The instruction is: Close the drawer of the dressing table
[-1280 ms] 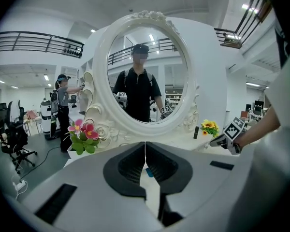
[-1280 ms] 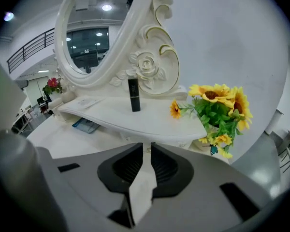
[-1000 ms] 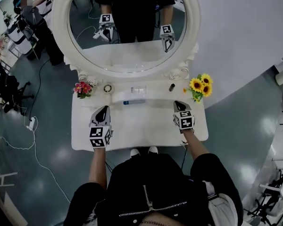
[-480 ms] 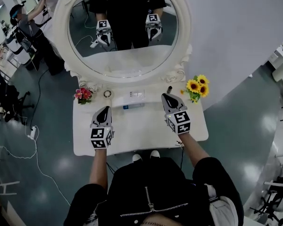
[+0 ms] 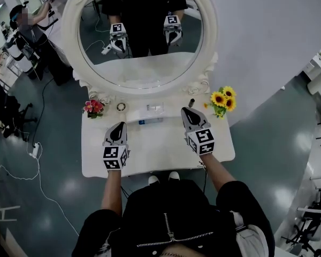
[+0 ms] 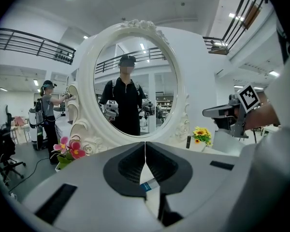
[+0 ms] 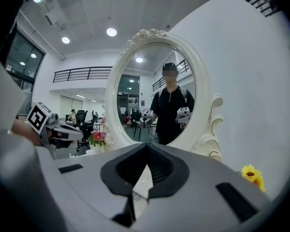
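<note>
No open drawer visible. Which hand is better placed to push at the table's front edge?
Left, probably: left claw hovers nearer the table's front edge; right claw sits back toward the mirror.

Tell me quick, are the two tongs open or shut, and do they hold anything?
The left tongs: shut, holding nothing.
The right tongs: shut, holding nothing.

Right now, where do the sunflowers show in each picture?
Head view: sunflowers right of centre, at the dressing table's back right corner.
Left gripper view: right of centre, below the mirror's right side.
Right gripper view: low at the right edge.
Shared landmark: the white oval mirror.
</note>
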`<state>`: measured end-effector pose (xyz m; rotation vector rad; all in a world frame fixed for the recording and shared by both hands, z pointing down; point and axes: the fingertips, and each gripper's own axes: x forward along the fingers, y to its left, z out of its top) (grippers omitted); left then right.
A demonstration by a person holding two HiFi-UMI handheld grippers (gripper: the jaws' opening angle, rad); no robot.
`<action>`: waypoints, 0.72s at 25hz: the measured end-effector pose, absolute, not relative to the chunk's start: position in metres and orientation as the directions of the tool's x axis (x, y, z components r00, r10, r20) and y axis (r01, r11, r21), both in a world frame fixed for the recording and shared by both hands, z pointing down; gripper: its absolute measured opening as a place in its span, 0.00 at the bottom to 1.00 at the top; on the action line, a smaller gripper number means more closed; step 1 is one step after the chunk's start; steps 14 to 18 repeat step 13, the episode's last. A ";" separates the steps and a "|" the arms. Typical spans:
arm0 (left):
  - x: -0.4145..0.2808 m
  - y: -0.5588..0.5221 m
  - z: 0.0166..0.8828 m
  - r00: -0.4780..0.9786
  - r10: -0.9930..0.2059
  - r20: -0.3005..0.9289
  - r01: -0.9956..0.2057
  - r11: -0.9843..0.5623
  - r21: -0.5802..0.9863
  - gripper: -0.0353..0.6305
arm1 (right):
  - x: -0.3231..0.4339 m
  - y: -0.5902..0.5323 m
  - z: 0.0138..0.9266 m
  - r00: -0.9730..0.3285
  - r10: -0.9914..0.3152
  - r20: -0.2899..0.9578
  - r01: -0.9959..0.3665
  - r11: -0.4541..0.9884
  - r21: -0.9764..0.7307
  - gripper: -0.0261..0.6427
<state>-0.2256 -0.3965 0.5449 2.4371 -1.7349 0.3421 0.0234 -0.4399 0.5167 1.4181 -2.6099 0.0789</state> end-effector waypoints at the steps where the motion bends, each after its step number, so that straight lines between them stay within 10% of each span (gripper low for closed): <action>1: -0.225 -0.396 0.545 0.312 -0.914 0.258 -0.944 -0.329 -0.024 0.09 | 0.023 -0.440 0.517 -0.533 -0.827 0.176 -0.836 0.547 0.036 0.04; 18: -0.224 -0.394 0.551 0.308 -0.912 0.271 -0.946 -0.325 -0.016 0.09 | 0.022 -0.436 0.519 -0.541 -0.823 0.173 -0.830 0.556 0.051 0.04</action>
